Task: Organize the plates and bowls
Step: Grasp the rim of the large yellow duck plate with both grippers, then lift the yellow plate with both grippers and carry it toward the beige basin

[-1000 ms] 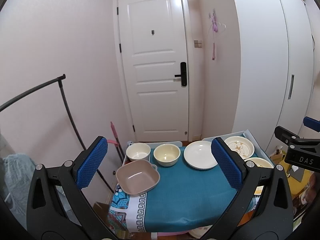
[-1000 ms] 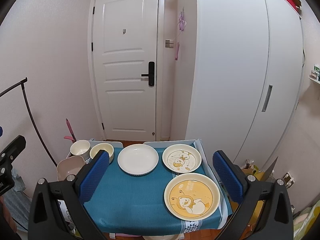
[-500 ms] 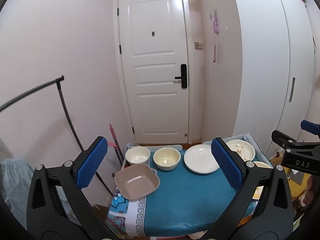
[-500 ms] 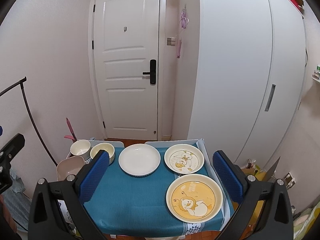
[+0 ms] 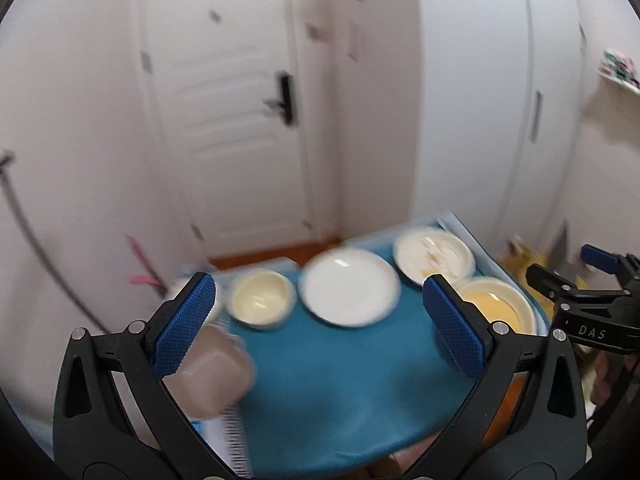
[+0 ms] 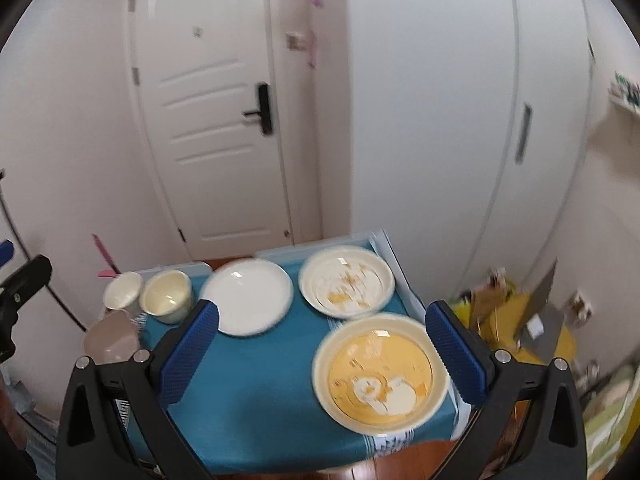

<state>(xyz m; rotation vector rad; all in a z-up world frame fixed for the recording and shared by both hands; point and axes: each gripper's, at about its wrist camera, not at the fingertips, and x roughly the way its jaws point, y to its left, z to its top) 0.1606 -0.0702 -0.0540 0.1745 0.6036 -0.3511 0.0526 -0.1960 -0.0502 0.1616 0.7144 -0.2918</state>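
Observation:
A small table with a blue cloth (image 6: 260,392) holds the dishes. From left: a pink square bowl (image 6: 112,338), a white bowl (image 6: 122,289), a cream bowl (image 6: 166,295), a plain white plate (image 6: 248,295), a white plate with yellow pattern (image 6: 346,282) and a large yellow duck plate (image 6: 380,372). My right gripper (image 6: 322,354) is open and empty above the near side of the table. My left gripper (image 5: 320,324) is open and empty, above the cloth (image 5: 340,380); the view is blurred. The white plate (image 5: 348,286) and cream bowl (image 5: 260,299) lie beyond it.
A white door (image 6: 216,120) stands behind the table and white wardrobe doors (image 6: 460,120) to the right. A black rail (image 5: 28,236) runs along the left wall. Yellow clutter (image 6: 528,332) lies on the floor at the right.
Both grippers have swung to the right and tilted down toward the table, closer to the dishes. The left view is now motion-blurred. The dishes have not moved.

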